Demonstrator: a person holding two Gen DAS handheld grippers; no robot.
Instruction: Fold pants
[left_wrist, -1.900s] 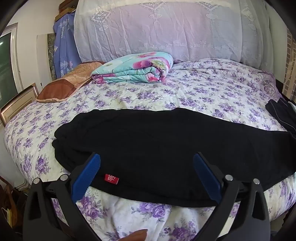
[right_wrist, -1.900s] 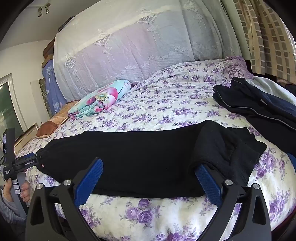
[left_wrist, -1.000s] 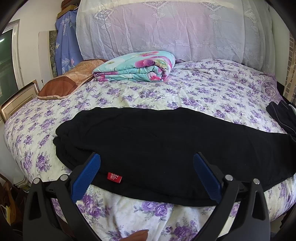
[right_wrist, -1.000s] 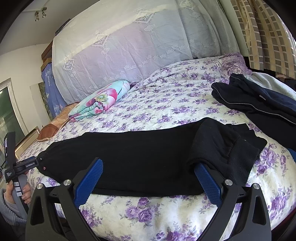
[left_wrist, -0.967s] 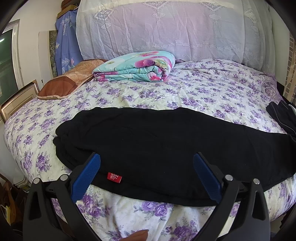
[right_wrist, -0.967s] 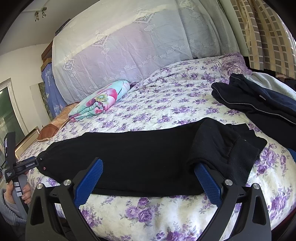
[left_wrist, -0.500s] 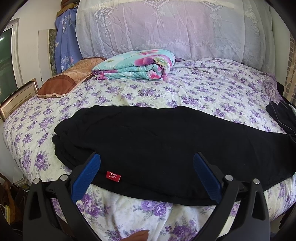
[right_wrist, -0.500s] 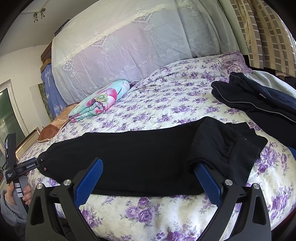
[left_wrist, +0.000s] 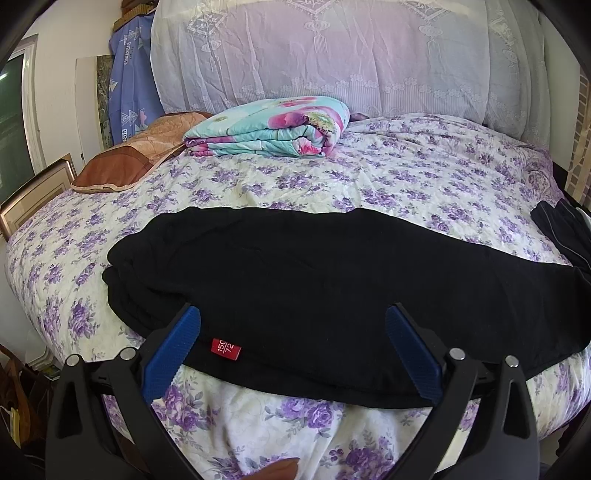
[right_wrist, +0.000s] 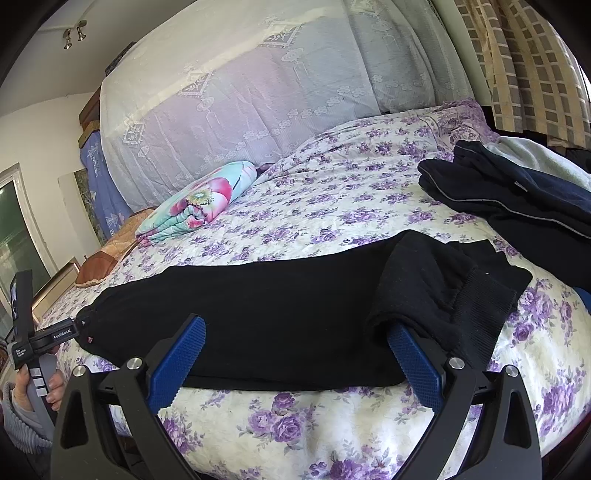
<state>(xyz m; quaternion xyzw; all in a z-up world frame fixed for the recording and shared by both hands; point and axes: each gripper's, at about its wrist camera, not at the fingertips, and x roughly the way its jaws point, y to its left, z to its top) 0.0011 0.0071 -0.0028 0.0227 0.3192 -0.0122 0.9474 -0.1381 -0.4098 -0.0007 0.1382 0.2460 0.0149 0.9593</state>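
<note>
Black pants (left_wrist: 314, 288) lie lengthwise across the near edge of the bed, folded leg on leg. A red size tag (left_wrist: 225, 348) sits at their near left hem. In the right wrist view the pants (right_wrist: 277, 314) end in ribbed cuffs (right_wrist: 480, 314), bunched at the right. My left gripper (left_wrist: 291, 350) is open and empty, just in front of the waist end by the tag. My right gripper (right_wrist: 295, 354) is open and empty, with its right finger (right_wrist: 413, 362) at the bunched cuff end. The left gripper also shows at the far left of the right wrist view (right_wrist: 79, 326).
The bed (left_wrist: 406, 184) has a purple floral cover. A folded floral quilt (left_wrist: 269, 129) and a brown pillow (left_wrist: 129, 162) lie at the back left. A pile of dark clothes (right_wrist: 517, 199) lies at the right. A lace-covered headboard (left_wrist: 332, 55) stands behind.
Both grippers stay open and drift only slightly. The pants lie as they did before.
</note>
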